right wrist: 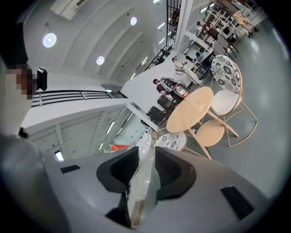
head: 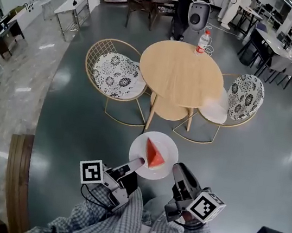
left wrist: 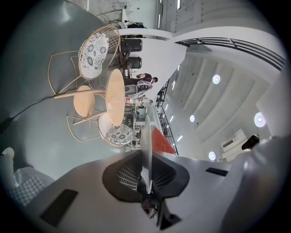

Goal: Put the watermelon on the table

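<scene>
A red wedge of watermelon [head: 155, 154] lies on a white plate [head: 139, 144] held in the air in front of me. My left gripper [head: 138, 164] is shut on the plate's near-left rim [left wrist: 146, 150], with the watermelon [left wrist: 162, 140] just beyond. My right gripper [head: 177, 169] is at the plate's near-right rim; its jaws stand apart, with the rim [right wrist: 142, 146] between them and a gap on either side. The round wooden table [head: 180, 72] stands ahead, beyond the plate.
A water bottle [head: 203, 41] stands at the table's far edge. Two wire chairs with patterned cushions flank the table, one on the left [head: 115, 75] and one on the right [head: 243, 97]. Grey floor lies between me and the table.
</scene>
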A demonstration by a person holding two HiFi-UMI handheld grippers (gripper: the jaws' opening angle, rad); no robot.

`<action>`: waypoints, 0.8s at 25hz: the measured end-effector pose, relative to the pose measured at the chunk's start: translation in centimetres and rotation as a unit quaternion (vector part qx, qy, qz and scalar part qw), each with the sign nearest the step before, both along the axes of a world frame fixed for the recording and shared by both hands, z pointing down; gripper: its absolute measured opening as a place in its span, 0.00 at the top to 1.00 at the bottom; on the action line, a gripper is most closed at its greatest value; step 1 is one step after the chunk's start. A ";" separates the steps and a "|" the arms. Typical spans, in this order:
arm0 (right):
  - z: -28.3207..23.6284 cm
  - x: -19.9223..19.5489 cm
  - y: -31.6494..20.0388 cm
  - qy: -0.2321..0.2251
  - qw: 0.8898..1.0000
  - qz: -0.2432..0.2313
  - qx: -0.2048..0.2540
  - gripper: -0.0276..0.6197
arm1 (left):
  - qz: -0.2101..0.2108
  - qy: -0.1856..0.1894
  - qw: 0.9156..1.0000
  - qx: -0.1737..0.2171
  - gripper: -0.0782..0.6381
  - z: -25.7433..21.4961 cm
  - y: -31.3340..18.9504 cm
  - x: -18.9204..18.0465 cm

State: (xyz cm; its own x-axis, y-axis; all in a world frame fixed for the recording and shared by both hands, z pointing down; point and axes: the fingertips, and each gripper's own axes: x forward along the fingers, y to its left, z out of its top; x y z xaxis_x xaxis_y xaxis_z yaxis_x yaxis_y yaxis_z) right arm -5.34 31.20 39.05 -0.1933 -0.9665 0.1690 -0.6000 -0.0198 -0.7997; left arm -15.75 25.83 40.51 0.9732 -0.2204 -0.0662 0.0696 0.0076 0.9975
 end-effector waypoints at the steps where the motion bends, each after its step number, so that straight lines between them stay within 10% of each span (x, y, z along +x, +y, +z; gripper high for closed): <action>1: -0.1 -0.2 0.0 0.004 1.000 0.001 -0.002 0.81 | 0.001 0.001 1.000 -0.001 0.86 -0.2 0.1 0.0; 20: 0.7 3.5 -3.3 0.045 0.999 -0.015 -0.001 0.84 | -0.011 -0.006 1.000 -0.008 0.86 0.6 -2.5 4.0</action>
